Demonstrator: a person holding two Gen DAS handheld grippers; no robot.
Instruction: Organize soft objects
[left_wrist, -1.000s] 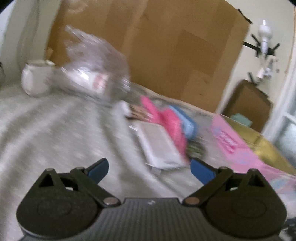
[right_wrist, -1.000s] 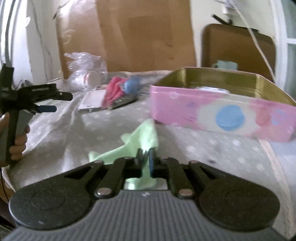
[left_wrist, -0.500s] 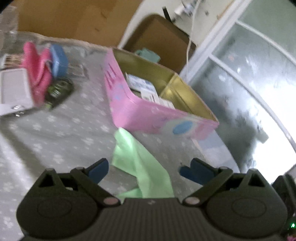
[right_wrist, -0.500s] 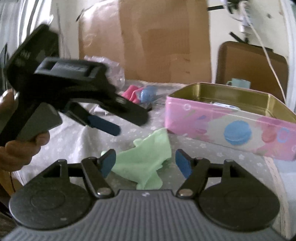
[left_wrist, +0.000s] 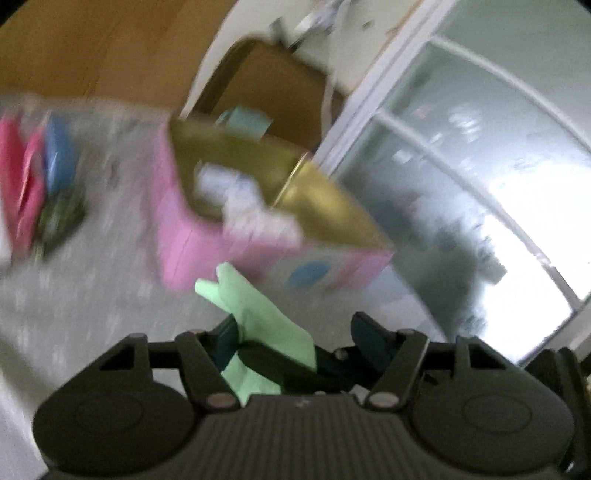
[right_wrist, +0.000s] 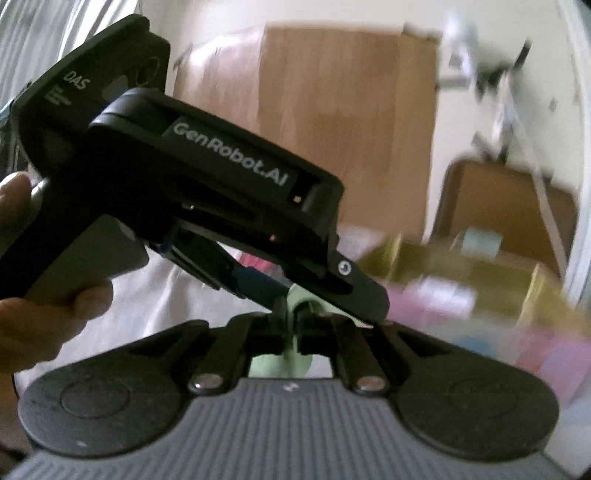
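Observation:
A light green cloth (left_wrist: 258, 314) hangs just in front of a pink tin with a gold inside (left_wrist: 192, 243). My right gripper (right_wrist: 291, 317) is shut on the green cloth (right_wrist: 280, 363), pinching a thin fold. In the left wrist view its dark fingers (left_wrist: 273, 363) cross the cloth from the right. My left gripper (left_wrist: 295, 339) straddles the same cloth with its jaws closing. Its left pad touches the cloth; its right pad stands apart from it. Its black housing (right_wrist: 221, 177) crosses above my right gripper.
A hand (right_wrist: 44, 314) holds the left gripper's handle. Pink (left_wrist: 22, 192) and blue (left_wrist: 59, 155) soft things lie on the grey spotted bedcover (left_wrist: 92, 295) at left. White packets (left_wrist: 236, 192) sit in the tin. Cardboard (left_wrist: 92, 48) stands behind, a window (left_wrist: 480, 166) at right.
My left gripper swung right from the plastic bag to the tin and cloth, and its jaws narrowed. My right gripper opened, then shut again on the green cloth.

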